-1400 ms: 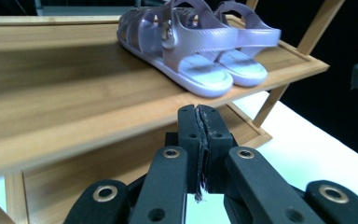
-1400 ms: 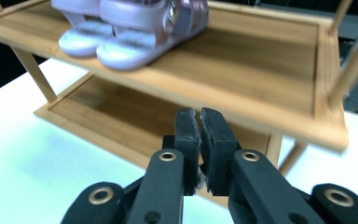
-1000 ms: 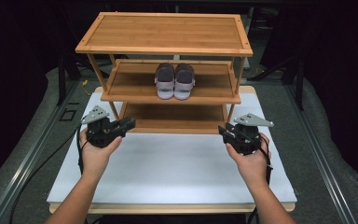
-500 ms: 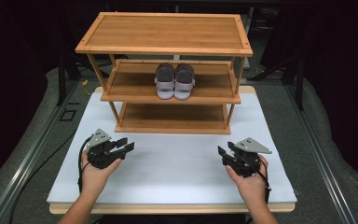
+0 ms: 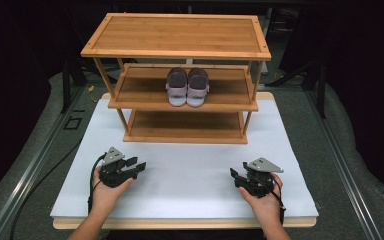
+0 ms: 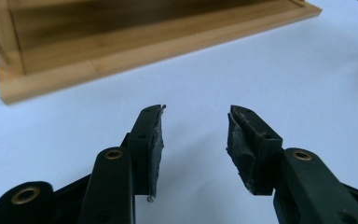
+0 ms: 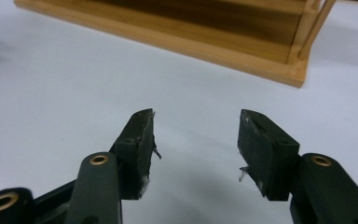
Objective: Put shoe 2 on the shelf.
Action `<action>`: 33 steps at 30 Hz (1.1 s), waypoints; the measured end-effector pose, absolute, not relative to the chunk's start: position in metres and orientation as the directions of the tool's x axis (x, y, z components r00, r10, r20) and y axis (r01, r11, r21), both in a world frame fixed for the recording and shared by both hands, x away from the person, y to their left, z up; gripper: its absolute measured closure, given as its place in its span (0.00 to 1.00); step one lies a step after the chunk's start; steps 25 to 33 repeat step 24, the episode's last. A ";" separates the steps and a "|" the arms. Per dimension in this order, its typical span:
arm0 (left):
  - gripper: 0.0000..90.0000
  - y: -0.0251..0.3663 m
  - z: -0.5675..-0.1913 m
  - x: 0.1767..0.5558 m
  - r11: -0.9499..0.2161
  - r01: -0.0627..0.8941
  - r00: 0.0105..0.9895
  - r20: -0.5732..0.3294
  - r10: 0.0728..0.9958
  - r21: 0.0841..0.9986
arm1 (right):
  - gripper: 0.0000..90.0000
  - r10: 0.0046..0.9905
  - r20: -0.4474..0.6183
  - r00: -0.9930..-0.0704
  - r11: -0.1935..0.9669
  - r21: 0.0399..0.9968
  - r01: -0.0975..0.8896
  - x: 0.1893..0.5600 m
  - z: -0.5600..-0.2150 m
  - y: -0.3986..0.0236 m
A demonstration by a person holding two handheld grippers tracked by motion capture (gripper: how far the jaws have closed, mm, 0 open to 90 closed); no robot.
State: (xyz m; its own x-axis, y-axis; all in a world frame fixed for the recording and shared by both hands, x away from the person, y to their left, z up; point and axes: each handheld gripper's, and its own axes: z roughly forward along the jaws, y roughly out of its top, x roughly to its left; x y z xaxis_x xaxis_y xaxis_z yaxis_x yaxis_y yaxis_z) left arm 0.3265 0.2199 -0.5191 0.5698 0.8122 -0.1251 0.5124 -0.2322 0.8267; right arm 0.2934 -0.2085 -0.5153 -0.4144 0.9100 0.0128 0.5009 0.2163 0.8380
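Observation:
A three-tier wooden shoe rack [image 5: 175, 35] stands at the back of the white table board [image 5: 190, 165]. A pair of small grey-and-pink shoes [image 5: 187, 86] sits side by side on its middle shelf. My left gripper [image 5: 139, 166] rests low over the board at the front left, pointing right and toward the rack. My right gripper [image 5: 234, 175] rests low at the front right. Both have just been opening and stand open with nothing between their jaws. The left gripper [image 6: 196, 112] faces the rack's bottom shelf [image 6: 121, 46]. The right gripper [image 7: 198, 114] faces that shelf's corner post [image 7: 303, 42].
The board's front edge [image 5: 180, 222] lies just under my wrists. Grey carpeted floor with metal rails [image 5: 35, 165] runs along both sides. Dark stands and legs [image 5: 320, 75] rise behind the rack. A black cable [image 5: 92, 175] loops from the left gripper.
Both hands have come down and back toward the near edge of the board. Both grippers' jaws have spread wider.

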 end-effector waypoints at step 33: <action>0.58 0.206 -0.530 0.328 -0.299 0.526 0.600 -0.098 0.794 0.796 | 0.48 0.885 0.019 -0.466 0.258 0.812 0.524 0.298 -0.528 -0.200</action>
